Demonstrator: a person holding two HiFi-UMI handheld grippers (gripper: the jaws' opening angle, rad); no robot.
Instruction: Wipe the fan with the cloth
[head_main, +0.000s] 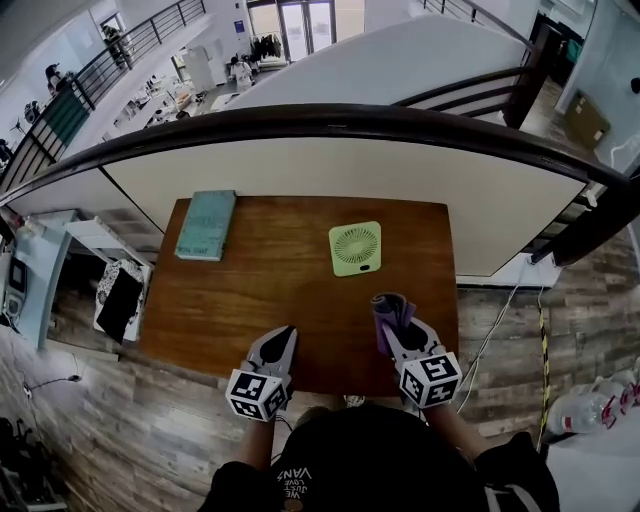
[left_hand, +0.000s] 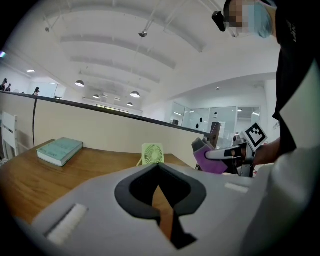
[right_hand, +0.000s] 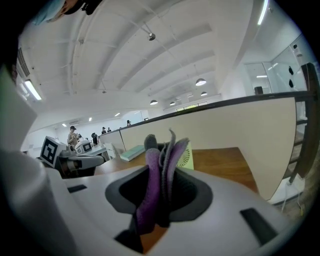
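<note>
A small pale green fan (head_main: 355, 248) stands upright on the wooden table (head_main: 270, 290), right of centre; it also shows as a green fan (left_hand: 152, 153) ahead in the left gripper view and a fan (right_hand: 186, 156) partly hidden in the right gripper view. My right gripper (head_main: 397, 329) is shut on a folded purple cloth (head_main: 392, 313), held over the table's near right part, short of the fan. The cloth (right_hand: 159, 185) sticks up between its jaws. My left gripper (head_main: 282, 342) hangs shut and empty over the near edge, its jaws meeting with nothing between them.
A teal book (head_main: 206, 224) lies at the table's far left corner. A cream half-wall topped by a dark handrail (head_main: 330, 120) runs behind the table. A white cable (head_main: 500, 300) hangs at the right, and wooden floor surrounds the table.
</note>
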